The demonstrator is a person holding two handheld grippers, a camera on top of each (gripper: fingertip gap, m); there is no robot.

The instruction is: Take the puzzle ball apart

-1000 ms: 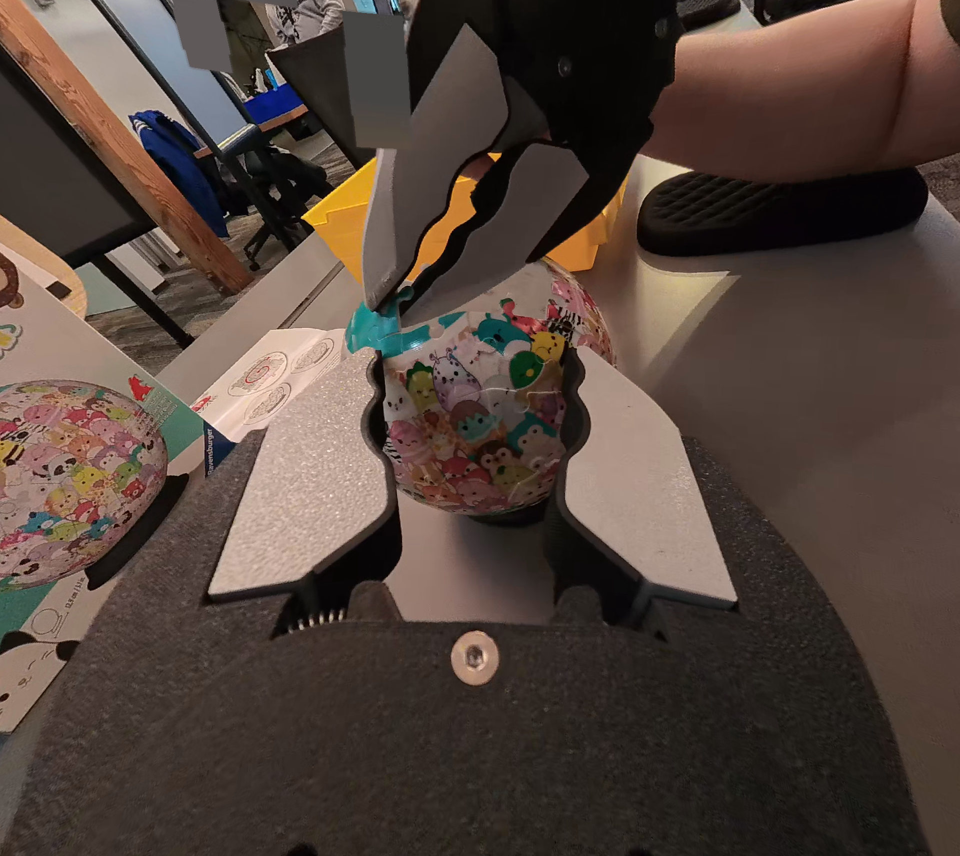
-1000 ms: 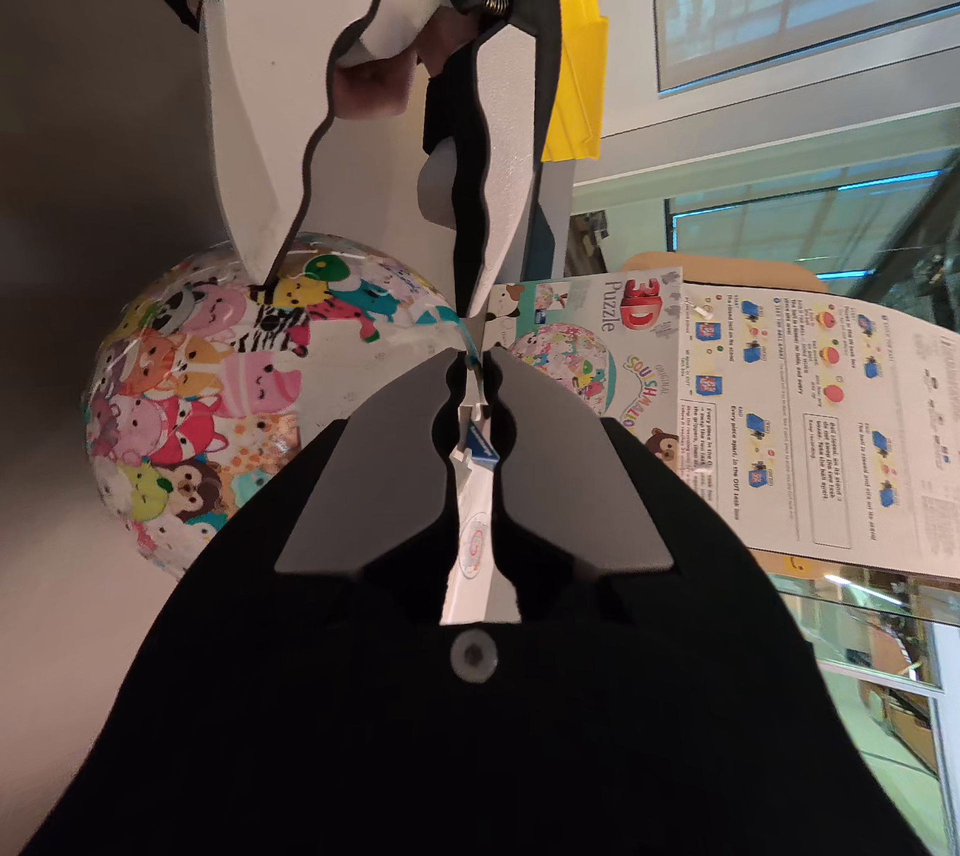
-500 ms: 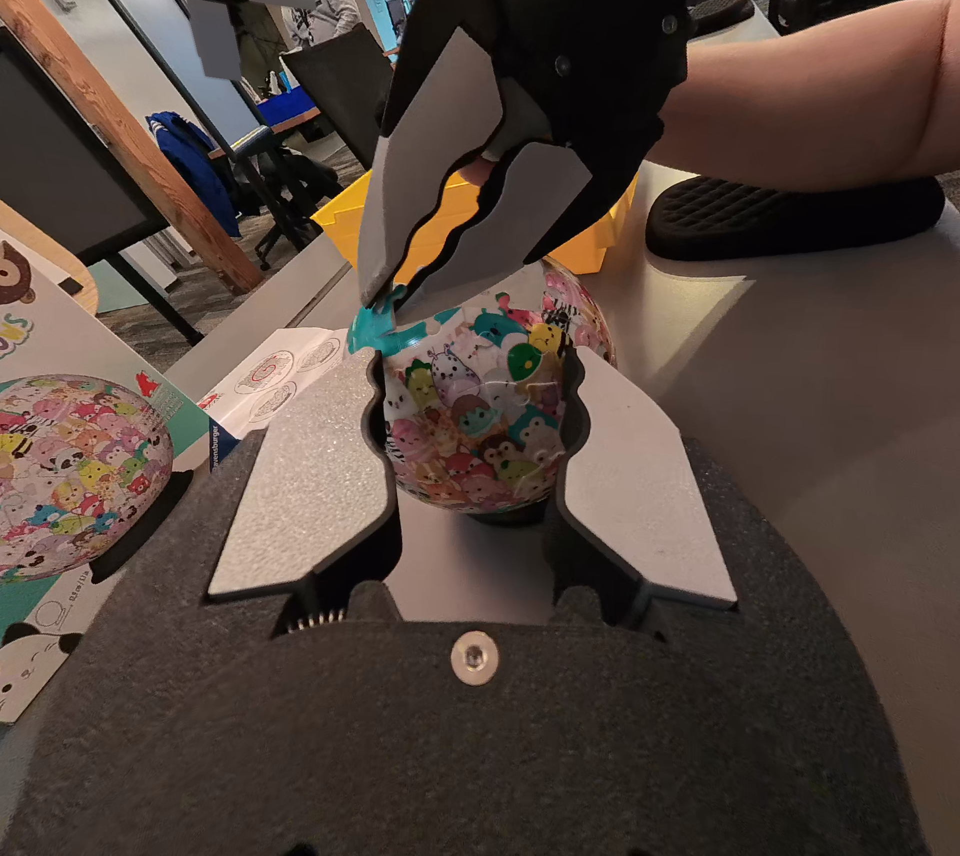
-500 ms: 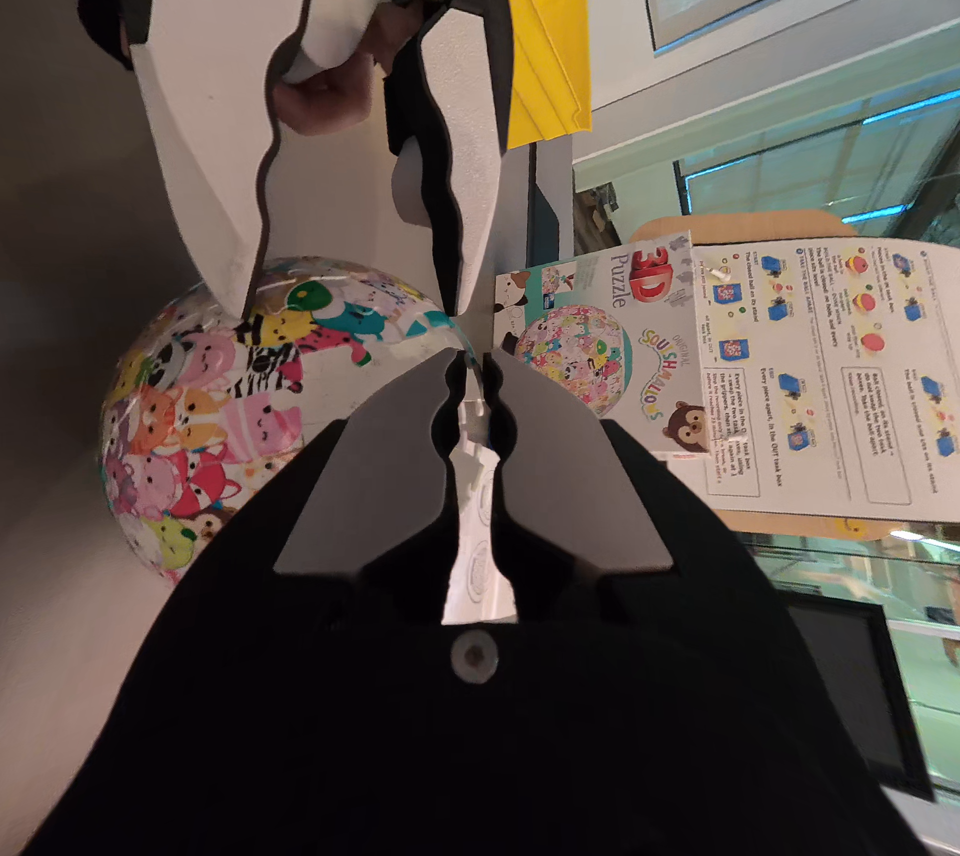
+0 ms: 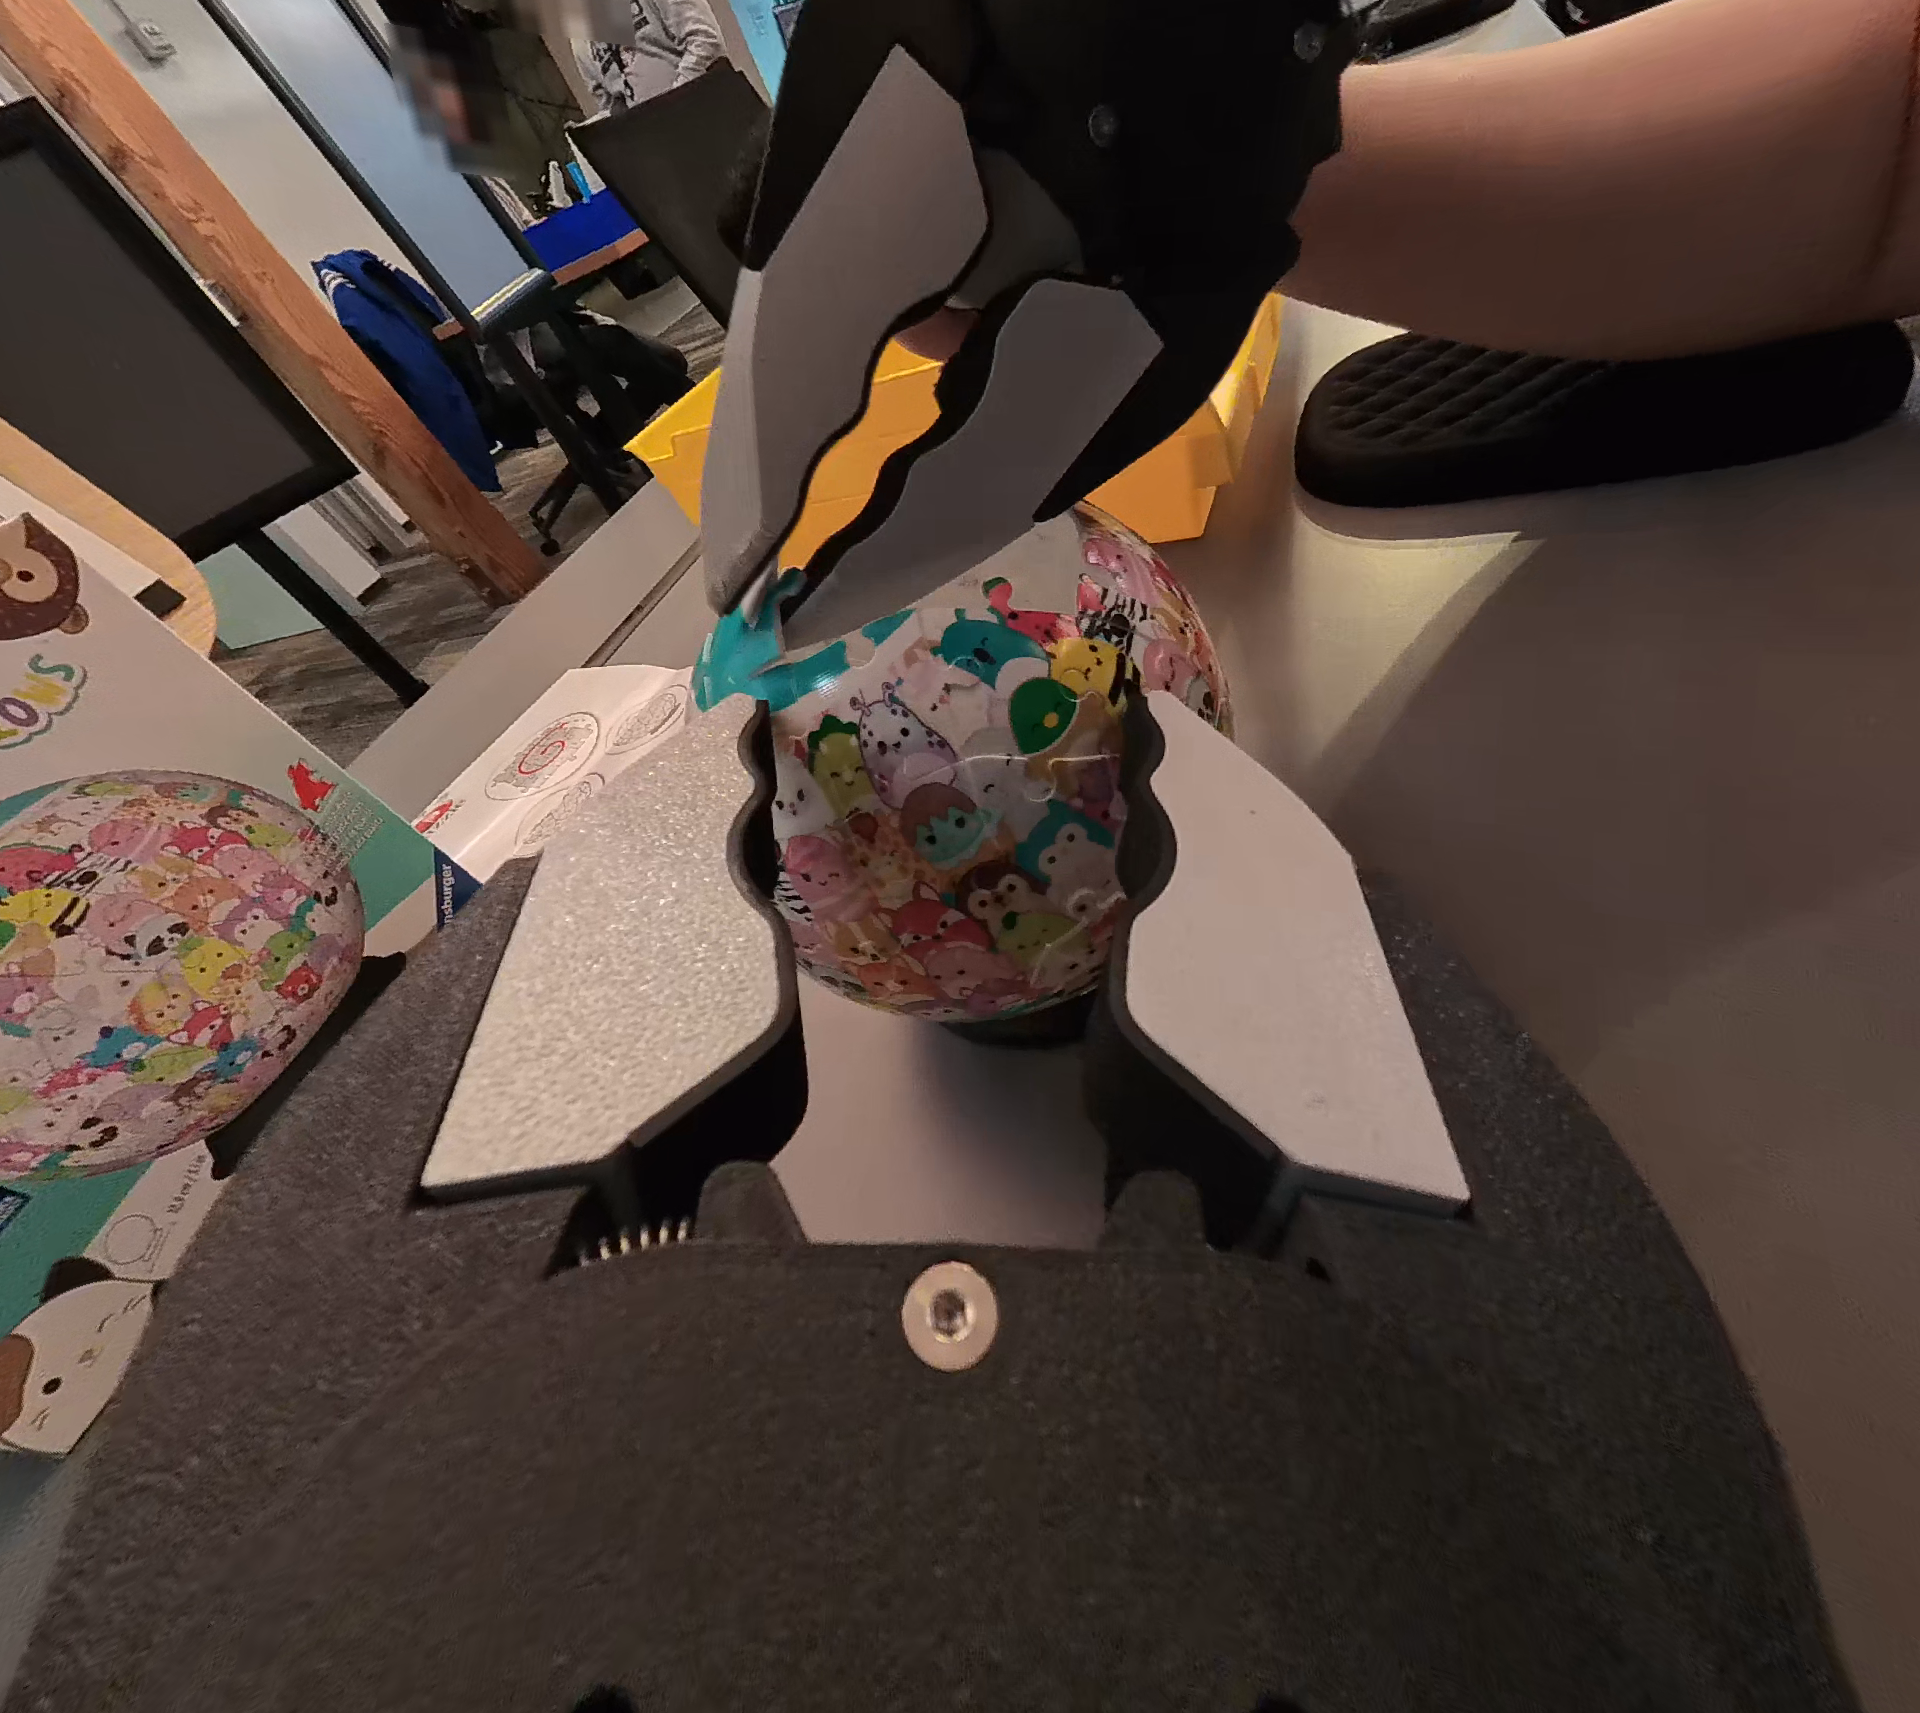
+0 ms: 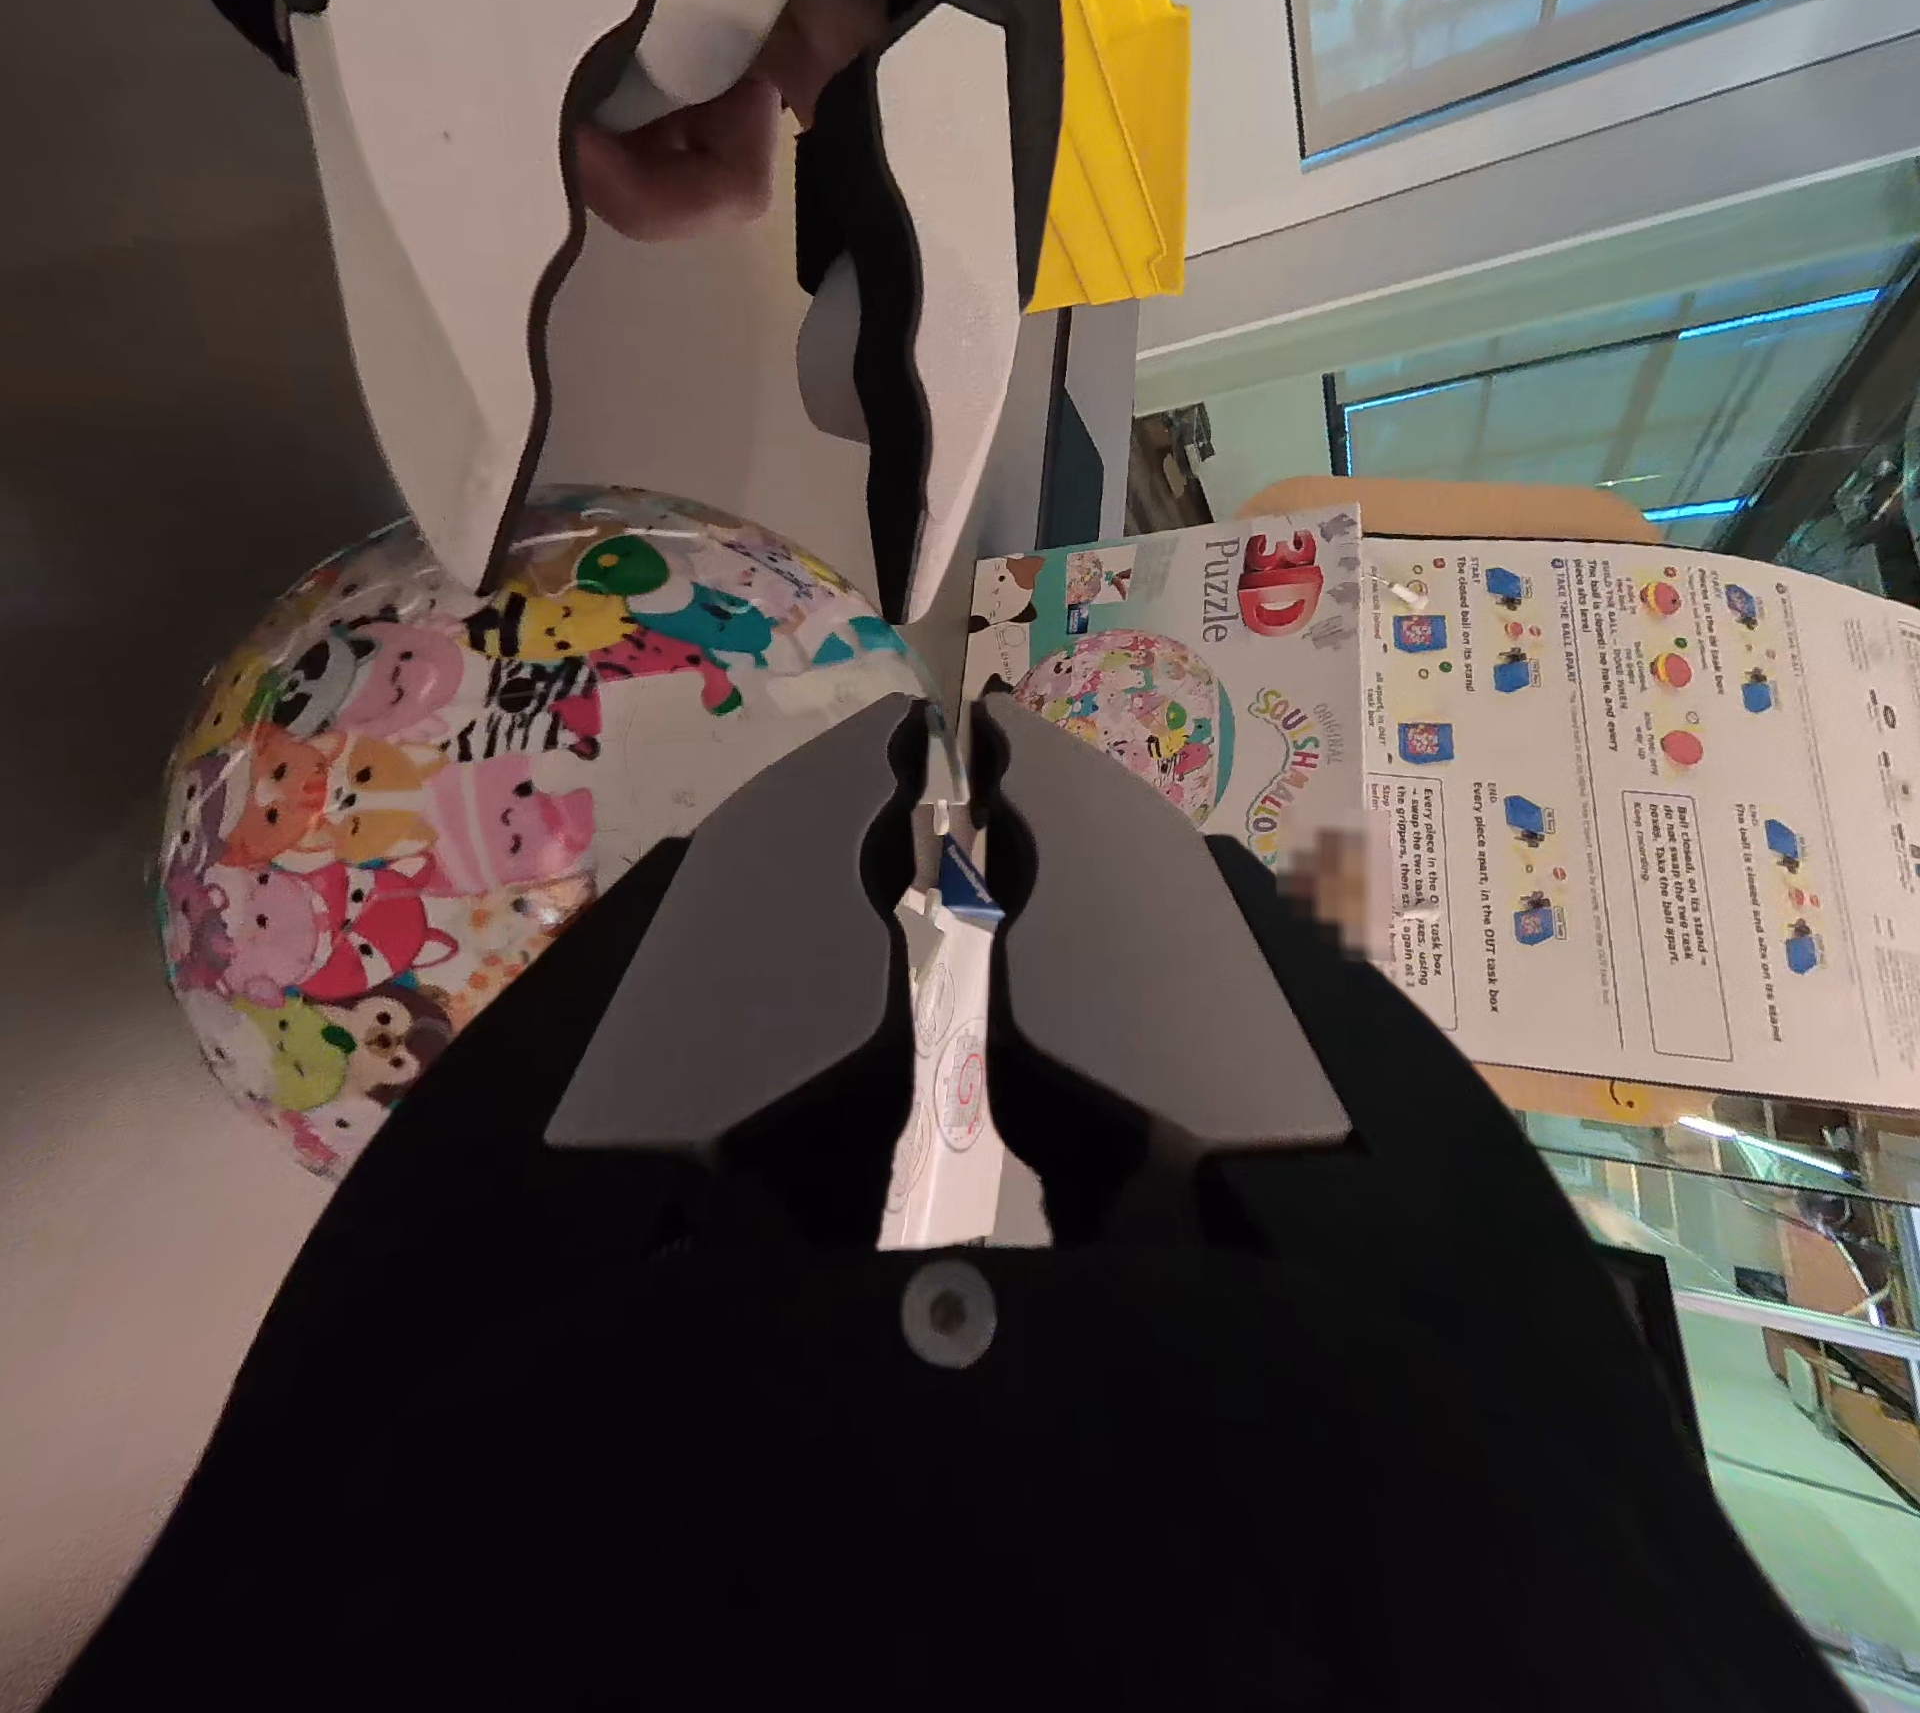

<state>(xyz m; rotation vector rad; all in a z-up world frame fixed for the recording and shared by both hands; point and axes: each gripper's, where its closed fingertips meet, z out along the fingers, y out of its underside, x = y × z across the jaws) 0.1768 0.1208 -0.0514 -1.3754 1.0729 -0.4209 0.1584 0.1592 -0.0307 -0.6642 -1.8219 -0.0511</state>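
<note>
Bracing the ball [image 5: 956, 842] between its two spread pads, the left claw [image 5: 951, 832] hugs the sphere on both sides low down, and that reads as an anchor hold: the ball sits on the grey surface [image 5: 1558, 780], on a dark base just visible beneath it, and it needs steadying while the other tool pries. From above comes the right claw [image 5: 769, 588], tips pinched together on a teal piece [image 5: 743, 650] that juts out from the ball's upper left edge, half lifted from the shell; the steep downward angle looks chosen to peel the piece outward. Behind sits a yellow bin [image 5: 1174, 468], likely where pieces go, and a black pad [image 5: 1579, 416] lies under the person's forearm. At left stands the puzzle box [image 5: 177, 915], with a folded leaflet [image 5: 561, 754] beside it; both carry print and a brand mark, which I leave unread. Now the right wrist view, tilted sideways: the right claw [image 6: 951, 733] is nearly closed, clamped on the thin curved edge of that piece [image 6: 940, 733], seen edge-on. The ball [image 6: 416, 790] lies to the left, the left claw [image 6: 686, 583] pressing on it, one pad on its upper surface. The box [image 6: 1143, 697] stands beyond, and beside it an instruction sheet [image 6: 1621, 811] with small coloured diagrams and lines of text. The yellow bin [image 6: 1112, 105] shows at the top.
</note>
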